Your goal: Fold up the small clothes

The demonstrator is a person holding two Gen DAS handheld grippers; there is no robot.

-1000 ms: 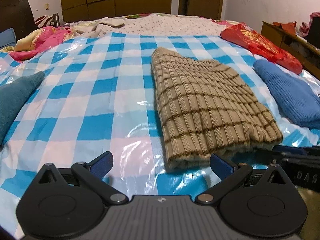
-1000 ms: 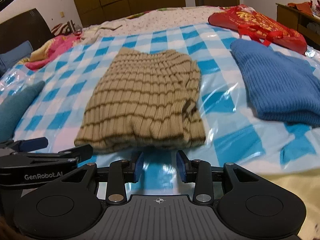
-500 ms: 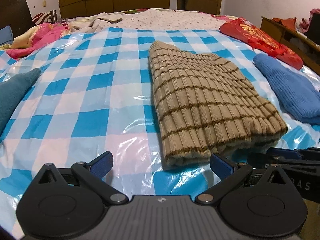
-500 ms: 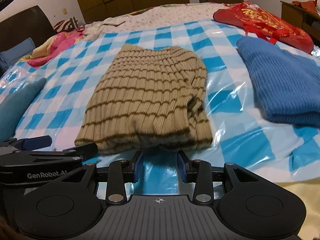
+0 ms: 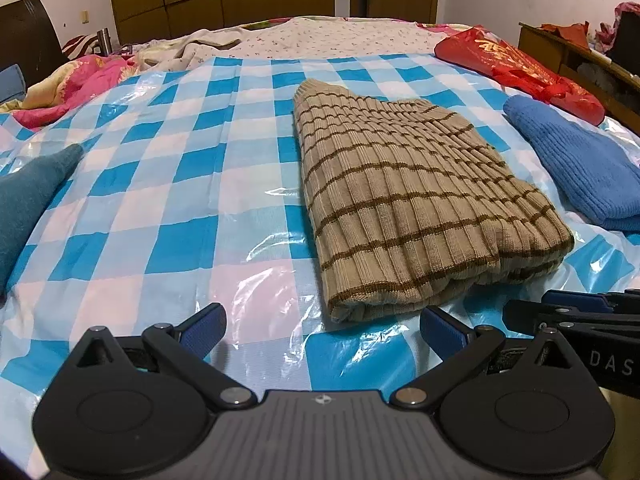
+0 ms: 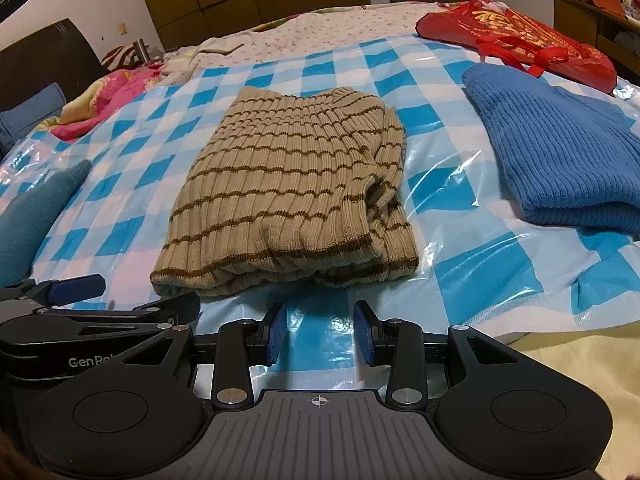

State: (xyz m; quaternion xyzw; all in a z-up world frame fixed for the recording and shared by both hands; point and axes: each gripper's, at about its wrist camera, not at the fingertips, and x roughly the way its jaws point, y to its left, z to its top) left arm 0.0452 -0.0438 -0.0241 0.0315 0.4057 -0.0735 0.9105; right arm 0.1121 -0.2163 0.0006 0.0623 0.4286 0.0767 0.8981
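Observation:
A tan sweater with brown stripes point(image 5: 404, 200) lies folded on the blue-and-white checked plastic sheet point(image 5: 168, 184); it also shows in the right wrist view point(image 6: 296, 184). My left gripper point(image 5: 322, 330) is wide open and empty, just short of the sweater's near left corner. My right gripper point(image 6: 320, 332) is partly open and empty, just short of the sweater's near edge. Each gripper shows at the edge of the other's view.
A folded blue sweater point(image 6: 560, 152) lies to the right and a red bag point(image 6: 516, 36) behind it. A teal garment point(image 5: 28, 196) lies at the left. Pink bedding point(image 5: 68, 88) and a floral sheet are at the back. A wooden cabinet stands far right.
Both grippers have drawn back a little from the sweater and risen slightly. Their jaws have not changed. The sweater lies as before.

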